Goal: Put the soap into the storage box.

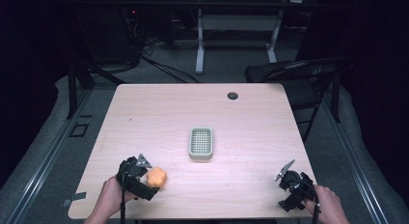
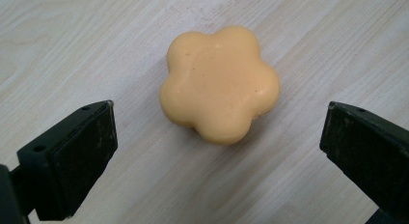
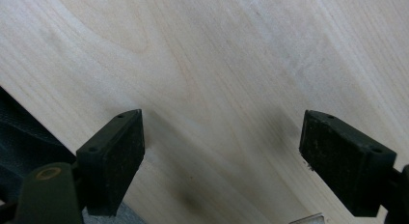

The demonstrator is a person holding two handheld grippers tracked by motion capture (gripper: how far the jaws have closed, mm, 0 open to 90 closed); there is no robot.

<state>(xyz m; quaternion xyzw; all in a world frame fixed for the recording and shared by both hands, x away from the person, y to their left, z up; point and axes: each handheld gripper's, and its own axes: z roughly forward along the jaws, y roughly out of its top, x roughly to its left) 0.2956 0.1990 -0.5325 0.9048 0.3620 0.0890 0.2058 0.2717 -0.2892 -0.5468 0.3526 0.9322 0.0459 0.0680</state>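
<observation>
An orange flower-shaped soap [image 2: 220,84] lies on the light wooden table, and it shows at the front left of the high view as soap [image 1: 156,177]. My left gripper [image 2: 217,137] is open just short of it, one jaw to each side, neither touching it. From above, the left gripper [image 1: 144,180] sits right beside the soap, held by a hand. My right gripper [image 3: 222,151] is open over bare wood near the table's edge, with nothing between the jaws. It appears at the front right as the right gripper [image 1: 289,183].
A small grey-green slotted soap dish [image 1: 201,142] stands at the middle of the table [image 1: 241,118]. A dark round cap [image 1: 233,95] lies near the far edge. A black folding chair [image 1: 299,74] stands behind the table's right corner.
</observation>
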